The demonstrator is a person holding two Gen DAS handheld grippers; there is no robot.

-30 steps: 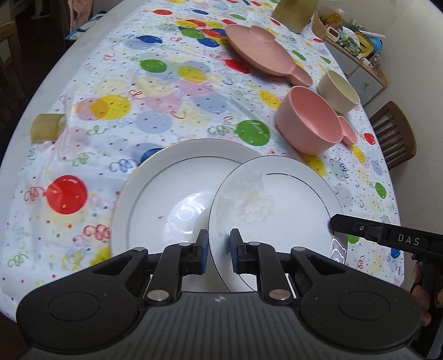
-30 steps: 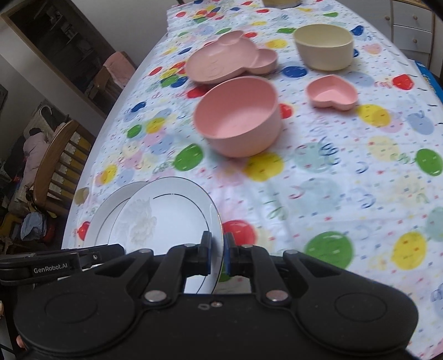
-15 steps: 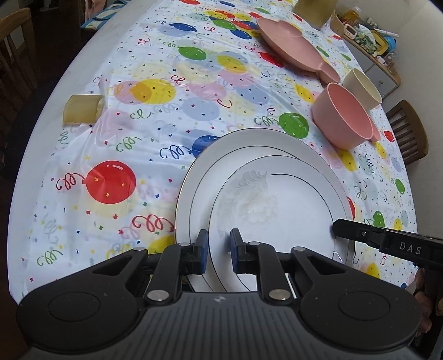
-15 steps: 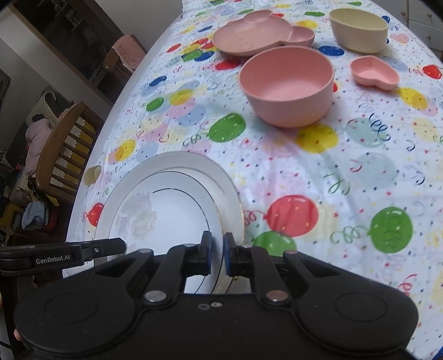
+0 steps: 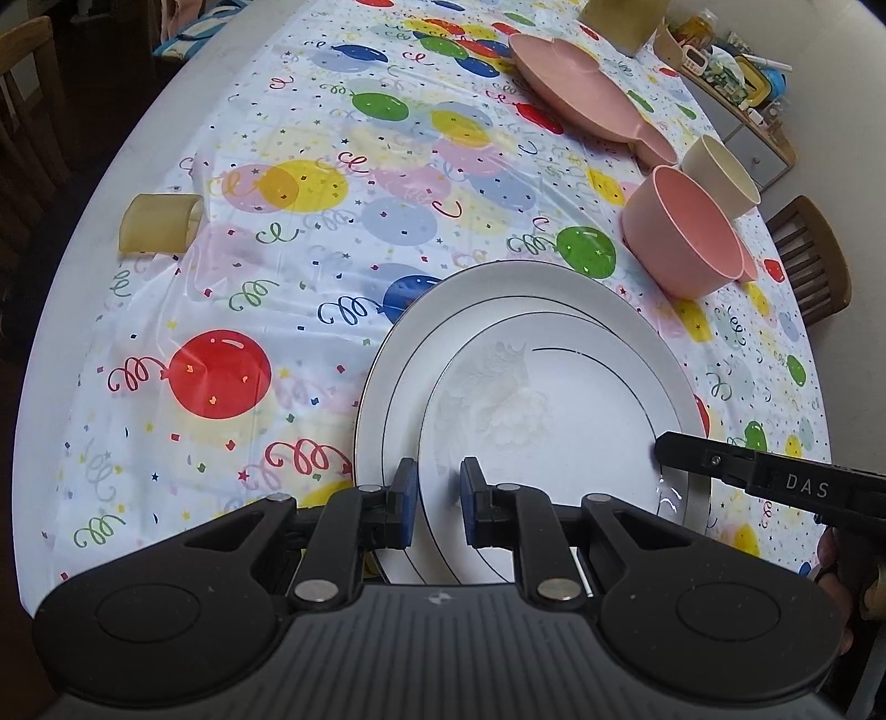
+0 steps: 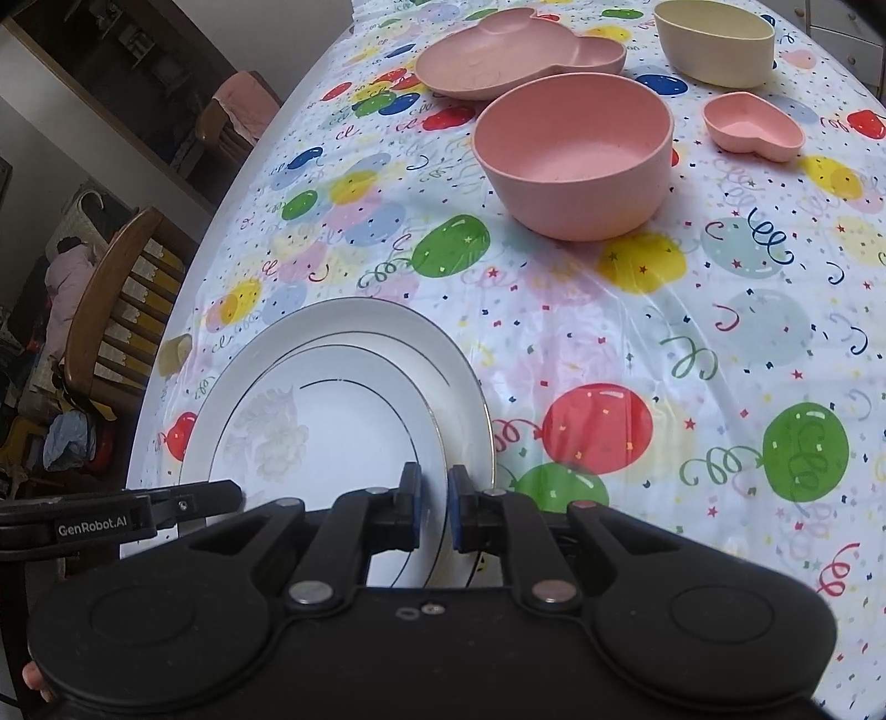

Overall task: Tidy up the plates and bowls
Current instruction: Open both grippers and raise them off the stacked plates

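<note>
Cloth (image 5: pixel 332 232): white, printed with red, green, blue and yellow balloons, curly streamers and confetti. Small plate (image 5: pixel 554 443): white, thin dark ring, pale embossed flower. Large plate (image 5: pixel 498 288): white, dark rim line. Bowl (image 6: pixel 576 166), mouse-shaped dish (image 6: pixel 498 61) and heart dish (image 6: pixel 753 130): matte pink. Far bowl (image 6: pixel 714 41): cream. Tongs (image 5: pixel 434 501): black, blue pads.

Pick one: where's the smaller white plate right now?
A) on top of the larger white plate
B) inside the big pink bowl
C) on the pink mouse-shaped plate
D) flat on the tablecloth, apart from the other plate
A: the smaller white plate lies within the rim of the larger white plate, well short of the pink bowl.
</note>
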